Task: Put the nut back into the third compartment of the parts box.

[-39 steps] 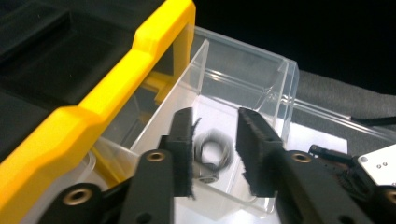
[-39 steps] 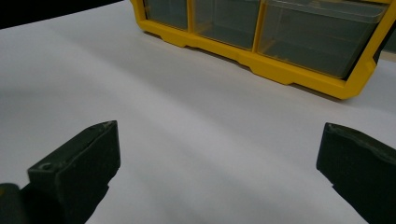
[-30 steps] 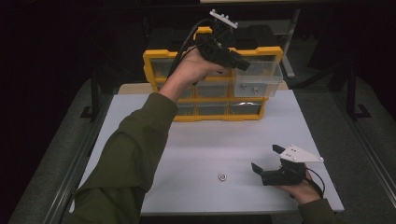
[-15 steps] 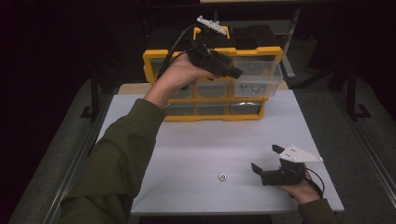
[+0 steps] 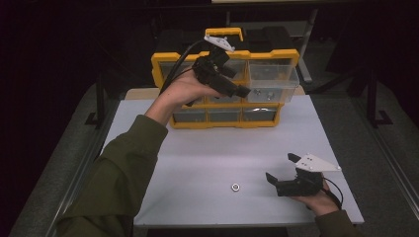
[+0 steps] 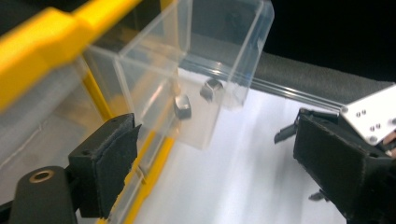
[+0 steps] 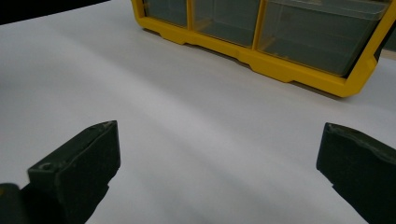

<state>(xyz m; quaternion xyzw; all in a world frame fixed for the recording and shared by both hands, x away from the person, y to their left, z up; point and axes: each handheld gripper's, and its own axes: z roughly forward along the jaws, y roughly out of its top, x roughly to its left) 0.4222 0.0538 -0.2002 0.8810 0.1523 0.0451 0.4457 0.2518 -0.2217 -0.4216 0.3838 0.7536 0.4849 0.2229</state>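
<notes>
A yellow organiser [image 5: 163, 61] with clear drawers stands at the back of the white table [image 5: 197, 158]. Its top right drawer [image 5: 272, 81] is pulled out, and two metal nuts [image 6: 182, 106] lie inside it. My left gripper [image 5: 242, 91] is held up at that drawer's front left corner. Its jaws have just been opening, and nothing is between them in the left gripper view [image 6: 222, 168]. My right gripper [image 5: 281, 168] rests at the table's front right, open and empty, facing the organiser [image 7: 299, 70]. A small metal nut [image 5: 235, 186] lies on the table to its left.
The organiser's lower drawers [image 5: 225, 115] are shut. Its yellow carry handle [image 5: 232, 32] sticks up at the top. A dark frame and rails [image 5: 99, 98] run along both sides of the table. White tabletop stretches between the organiser and the right gripper.
My left hand has come down and a little to the left beside the open drawer, and its jaws have spread apart. The right gripper has stayed still.
</notes>
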